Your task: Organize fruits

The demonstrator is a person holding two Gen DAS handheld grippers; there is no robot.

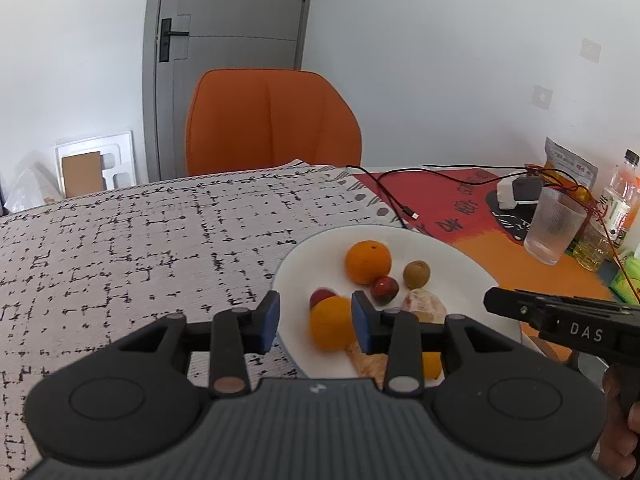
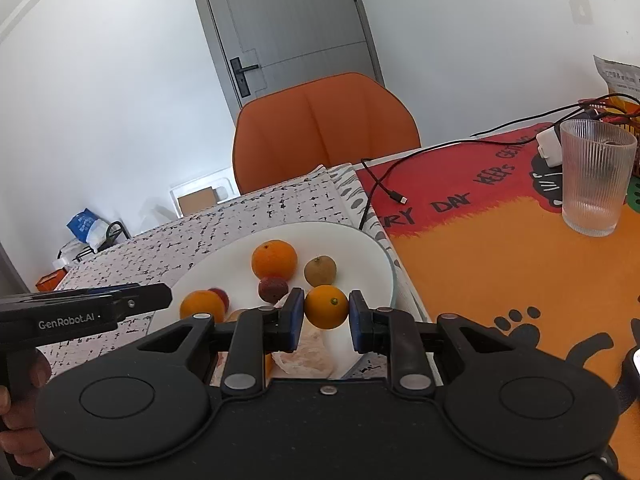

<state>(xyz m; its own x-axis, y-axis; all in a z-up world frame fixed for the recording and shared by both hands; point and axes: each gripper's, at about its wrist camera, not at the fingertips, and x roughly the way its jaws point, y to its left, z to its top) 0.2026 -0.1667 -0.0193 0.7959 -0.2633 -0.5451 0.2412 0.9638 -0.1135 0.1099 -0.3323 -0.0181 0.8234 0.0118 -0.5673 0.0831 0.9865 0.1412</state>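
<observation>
Right gripper (image 2: 323, 318) jaws clamping small orange (image 2: 326, 306), left gripper (image 1: 315, 322) jaws parted above plate (image 1: 460, 280)

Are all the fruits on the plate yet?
Nearly. An orange, a brown fruit and a dark red fruit already sit on the white plate. The right gripper is clamped on a small orange over the plate. Left: setting it down and letting go.

Each camera sits just behind its own claw, looking forward and somewhat down across the tabletop (image 1: 120, 240) from close range. The left wrist view faces the white plate (image 1: 460, 276) from the left; the right wrist view faces it from the right. Both share the plate, the orange chair (image 2: 324, 128), the grey door (image 1: 240, 20) and the ribbed glass (image 2: 592, 184), apparently nearer the right.
</observation>
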